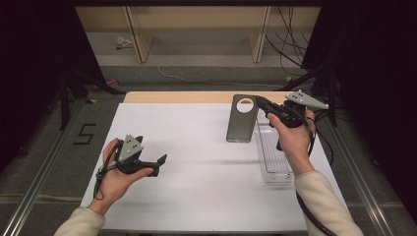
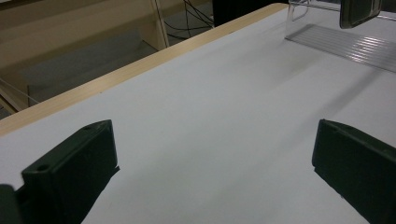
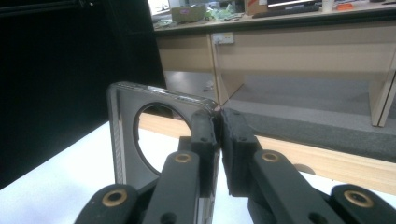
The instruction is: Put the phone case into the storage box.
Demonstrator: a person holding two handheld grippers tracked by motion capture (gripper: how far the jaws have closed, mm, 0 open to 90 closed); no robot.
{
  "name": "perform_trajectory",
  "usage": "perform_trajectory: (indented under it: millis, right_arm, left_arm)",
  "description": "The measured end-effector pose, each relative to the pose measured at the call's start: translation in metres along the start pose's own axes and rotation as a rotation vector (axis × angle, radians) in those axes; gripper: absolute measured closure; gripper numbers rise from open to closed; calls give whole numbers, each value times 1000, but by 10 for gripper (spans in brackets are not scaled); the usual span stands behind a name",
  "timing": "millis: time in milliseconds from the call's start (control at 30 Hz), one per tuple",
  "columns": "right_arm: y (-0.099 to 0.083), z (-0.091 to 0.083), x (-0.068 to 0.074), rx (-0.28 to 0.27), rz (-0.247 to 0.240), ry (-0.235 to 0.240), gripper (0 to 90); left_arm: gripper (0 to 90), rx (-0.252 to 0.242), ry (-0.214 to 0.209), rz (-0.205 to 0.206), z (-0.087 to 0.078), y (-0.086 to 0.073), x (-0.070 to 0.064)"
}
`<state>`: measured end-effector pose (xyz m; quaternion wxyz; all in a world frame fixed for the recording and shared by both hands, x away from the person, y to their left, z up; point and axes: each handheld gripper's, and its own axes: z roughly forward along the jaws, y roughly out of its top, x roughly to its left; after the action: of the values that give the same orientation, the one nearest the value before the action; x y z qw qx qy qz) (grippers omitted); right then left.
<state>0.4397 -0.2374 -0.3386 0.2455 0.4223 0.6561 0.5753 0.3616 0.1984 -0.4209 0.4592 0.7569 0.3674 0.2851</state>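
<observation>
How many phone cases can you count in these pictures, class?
1. A dark translucent phone case with a round camera hole hangs above the white table, beside the clear plastic tray, pinched at its top corner by the right claw. None other shows.

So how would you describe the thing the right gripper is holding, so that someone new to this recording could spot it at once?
Start at the white table top and go to its far right side, where a clear plastic tray lies. Just left of the tray's far end, the right gripper pinches the top corner of a dark grey phone case. A large round hole near its top sets it apart.
</observation>
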Motion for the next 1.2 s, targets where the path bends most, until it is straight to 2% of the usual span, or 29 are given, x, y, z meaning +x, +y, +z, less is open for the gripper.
perform_trajectory:
  millis: [400,1200]
  right_arm:
    - [3,-3,-3,-3,-9,-3,846]
    - [11,-15,-17,-28,-10,-46,847]
  left_arm:
    - [0,-3,4,-3,0,0,1]
    - [0,-3,6,-2,0,0,2]
